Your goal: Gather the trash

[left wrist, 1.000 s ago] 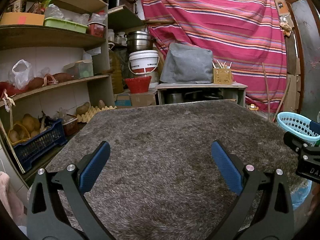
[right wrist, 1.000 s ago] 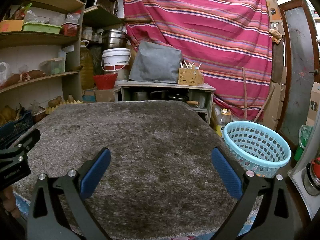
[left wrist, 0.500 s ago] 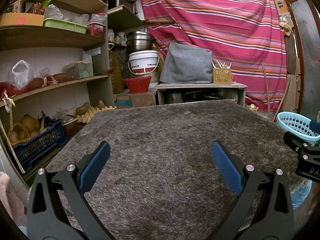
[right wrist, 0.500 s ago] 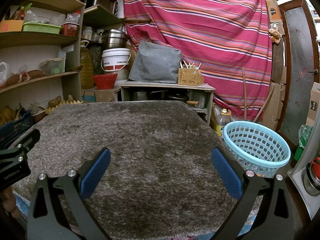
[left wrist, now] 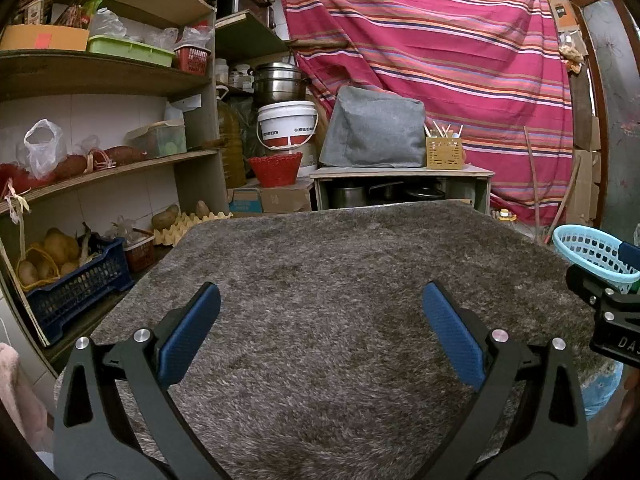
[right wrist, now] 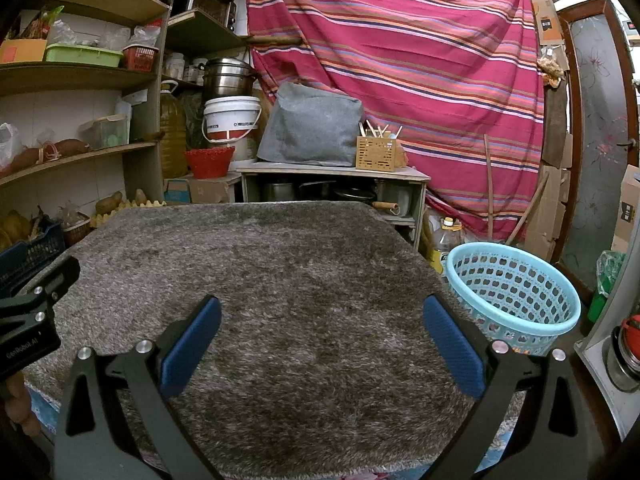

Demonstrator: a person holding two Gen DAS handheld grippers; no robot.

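A light blue perforated basket point(right wrist: 516, 292) stands on the floor just past the table's right edge; its rim also shows in the left wrist view point(left wrist: 588, 248). The table is covered by a shaggy grey-brown rug point(left wrist: 332, 280), point(right wrist: 260, 272), and I see no trash on it. My left gripper point(left wrist: 320, 316) is open and empty over the near part of the rug. My right gripper point(right wrist: 322, 320) is open and empty beside it, nearer the basket. Each gripper's body shows at the edge of the other's view.
Wooden shelves point(left wrist: 100, 76) with bags, boxes and potatoes line the left side, with a blue crate point(left wrist: 76, 284) low down. A low cabinet point(right wrist: 332, 184) with a grey cover, a white bucket point(left wrist: 286, 124) and a striped curtain point(right wrist: 420, 60) stand behind the table.
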